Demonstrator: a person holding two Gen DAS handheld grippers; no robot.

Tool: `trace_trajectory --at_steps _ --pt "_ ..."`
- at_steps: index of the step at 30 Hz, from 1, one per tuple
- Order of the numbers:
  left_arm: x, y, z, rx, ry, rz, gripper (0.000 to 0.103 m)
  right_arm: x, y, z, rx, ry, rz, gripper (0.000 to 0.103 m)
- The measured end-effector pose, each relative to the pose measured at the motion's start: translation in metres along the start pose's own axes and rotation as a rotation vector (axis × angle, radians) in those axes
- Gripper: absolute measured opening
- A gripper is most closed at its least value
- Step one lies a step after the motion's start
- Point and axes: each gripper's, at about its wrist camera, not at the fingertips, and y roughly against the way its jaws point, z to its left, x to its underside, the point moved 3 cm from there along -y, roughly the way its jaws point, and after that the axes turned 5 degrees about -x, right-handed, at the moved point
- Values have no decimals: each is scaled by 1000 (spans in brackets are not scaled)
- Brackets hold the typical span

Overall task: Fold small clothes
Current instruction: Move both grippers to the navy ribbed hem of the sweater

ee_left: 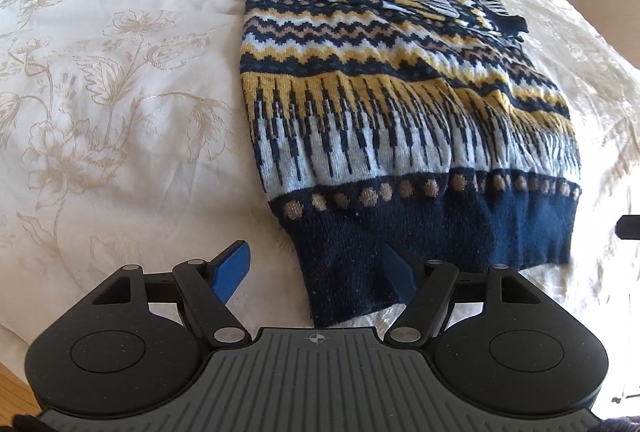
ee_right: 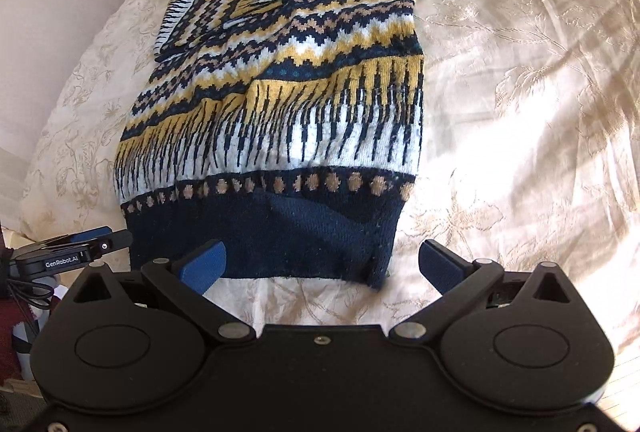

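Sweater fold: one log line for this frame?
sweater: flat on bedspread, sleeves folded in | left gripper: open at hem | right gripper: open at hem

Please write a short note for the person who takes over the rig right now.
Left claw: open, empty, at the near left corner of the sweater hem.
Right claw: open, empty, at the near right hem corner.
The sweater lies flat on the floral bedspread, both sleeves already folded in across the chest.
Left to do: grip both hem corners and fold the hem up toward the collar.
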Motion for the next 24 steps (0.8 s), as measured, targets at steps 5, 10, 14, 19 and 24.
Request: trace_trajectory --at_steps 5,10,14,19,24 --pt "-3 -5 -1 14 32 -11 71 13 8 10 9 32 -18 102" --pt "-8 -9 -9 4 4 -25 71 19 8 9 6 38 -25 102" --pt "-7 -16 -13 -2 -24 -7 71 19 3 1 9 19 -38 102" --pt "-5 -24 -13 -9 -29 0 71 15 -9 -12 1 -9 -28 102" --pt "-3 -31 -11 -14 -5 14 75 8 -28 -25 -22 -35 13 102"
